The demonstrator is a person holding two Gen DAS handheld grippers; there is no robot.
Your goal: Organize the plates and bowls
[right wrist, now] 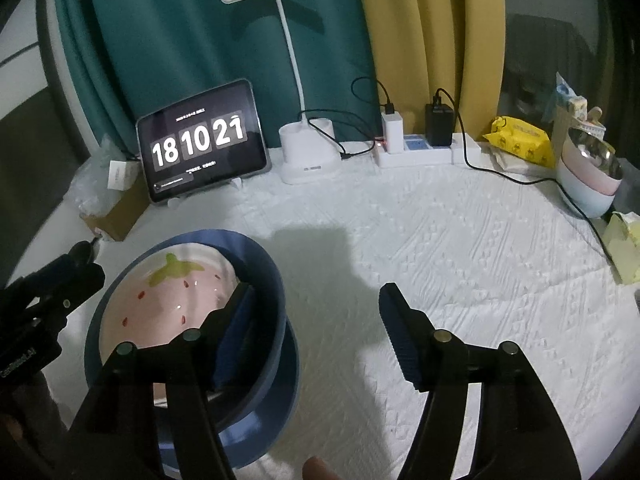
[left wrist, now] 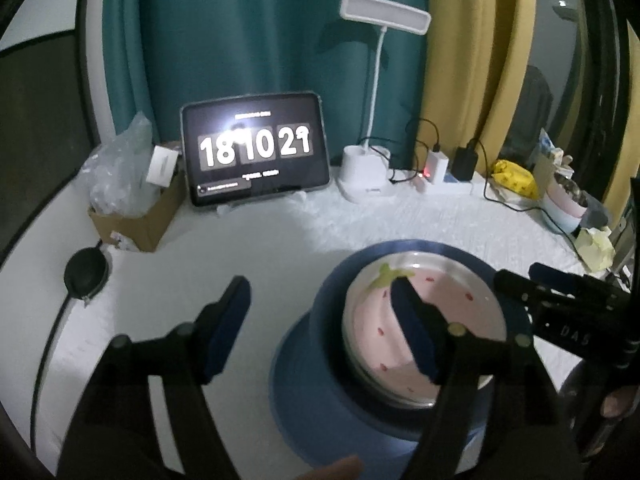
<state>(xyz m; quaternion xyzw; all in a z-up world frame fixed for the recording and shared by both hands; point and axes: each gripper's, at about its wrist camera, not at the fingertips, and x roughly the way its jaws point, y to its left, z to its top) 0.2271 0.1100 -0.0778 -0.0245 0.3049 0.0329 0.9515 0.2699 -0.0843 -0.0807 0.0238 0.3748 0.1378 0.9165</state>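
Observation:
A pink strawberry-pattern bowl (left wrist: 372,320) (right wrist: 168,308) sits nested inside a blue bowl (left wrist: 332,340) (right wrist: 272,280), which rests on a blue plate (left wrist: 296,412) (right wrist: 280,420) on the white cloth. My left gripper (left wrist: 320,320) is open and straddles the stack's left rim, with one finger over the pink bowl and the other outside. My right gripper (right wrist: 316,320) is open too, straddling the right rim, its left finger inside the blue bowl. No pad presses on either rim. Each gripper shows at the edge of the other's view.
At the back stand a tablet clock (right wrist: 200,140), a white desk lamp (right wrist: 308,160), a power strip with chargers (right wrist: 420,152) and a cardboard box (left wrist: 136,216). Stacked pastel bowls (right wrist: 588,184) and a yellow pack (right wrist: 520,140) sit at the right; a black cable (right wrist: 520,180) crosses the cloth.

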